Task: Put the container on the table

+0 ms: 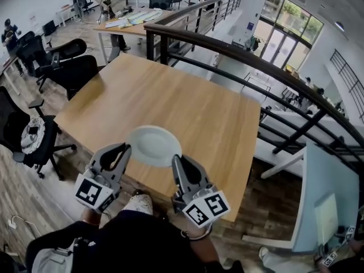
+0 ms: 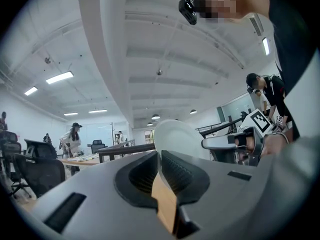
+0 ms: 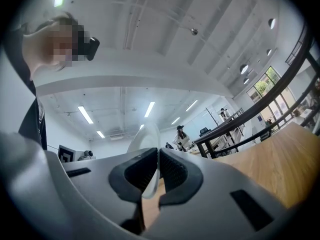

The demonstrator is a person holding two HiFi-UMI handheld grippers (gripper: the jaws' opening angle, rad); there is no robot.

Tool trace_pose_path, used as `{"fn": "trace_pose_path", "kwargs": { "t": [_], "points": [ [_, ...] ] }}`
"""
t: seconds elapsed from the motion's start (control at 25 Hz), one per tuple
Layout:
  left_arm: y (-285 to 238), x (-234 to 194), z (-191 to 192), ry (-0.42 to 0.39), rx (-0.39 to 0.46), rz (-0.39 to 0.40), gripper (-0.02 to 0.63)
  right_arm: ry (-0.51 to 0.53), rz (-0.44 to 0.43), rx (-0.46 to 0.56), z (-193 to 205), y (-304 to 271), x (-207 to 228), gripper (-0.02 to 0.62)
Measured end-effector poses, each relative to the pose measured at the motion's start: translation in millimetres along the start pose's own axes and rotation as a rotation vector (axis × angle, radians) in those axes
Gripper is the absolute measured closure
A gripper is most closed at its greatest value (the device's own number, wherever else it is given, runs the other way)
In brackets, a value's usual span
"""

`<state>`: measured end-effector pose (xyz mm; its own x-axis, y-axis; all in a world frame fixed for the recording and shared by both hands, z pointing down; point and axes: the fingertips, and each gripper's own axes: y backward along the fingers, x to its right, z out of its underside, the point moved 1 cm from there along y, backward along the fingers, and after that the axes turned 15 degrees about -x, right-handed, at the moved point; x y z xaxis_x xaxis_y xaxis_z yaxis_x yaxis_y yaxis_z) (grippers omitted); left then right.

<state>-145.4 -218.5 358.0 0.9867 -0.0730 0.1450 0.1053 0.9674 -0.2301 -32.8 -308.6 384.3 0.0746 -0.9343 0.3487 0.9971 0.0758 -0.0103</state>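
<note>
The container is a shallow round white dish (image 1: 152, 145). It hangs above the near edge of the wooden table (image 1: 170, 90), held by its rim from both sides. My left gripper (image 1: 126, 152) is shut on the dish's left rim, my right gripper (image 1: 176, 162) on its right rim. In the left gripper view the dish (image 2: 176, 136) stands edge-on beyond the left gripper (image 2: 159, 156), with the other gripper (image 2: 250, 134) behind it. In the right gripper view the dish's thin rim (image 3: 148, 149) is pinched in the right gripper (image 3: 159, 153).
A black railing (image 1: 227, 53) runs along the table's far and right sides. Black office chairs (image 1: 68, 67) stand to the left, another (image 1: 28, 135) nearer me. A far table (image 1: 133, 20) holds papers, with people around it.
</note>
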Motion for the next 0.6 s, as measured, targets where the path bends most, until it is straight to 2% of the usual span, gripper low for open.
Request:
{"fn": "trace_pose_path", "kwargs": {
  "t": [0.36,0.6],
  "points": [
    [-33.8,-9.3,-8.1,-0.019,-0.006,0.074,0.569,-0.013,0.075,0.015,-7.5,-7.2,22.3,0.571],
    [-68.3,-14.3,-7.9,-0.044,0.007,0.175,0.569,-0.023,0.181,0.029,-8.5,-11.1,45.5,0.571]
  ]
}}
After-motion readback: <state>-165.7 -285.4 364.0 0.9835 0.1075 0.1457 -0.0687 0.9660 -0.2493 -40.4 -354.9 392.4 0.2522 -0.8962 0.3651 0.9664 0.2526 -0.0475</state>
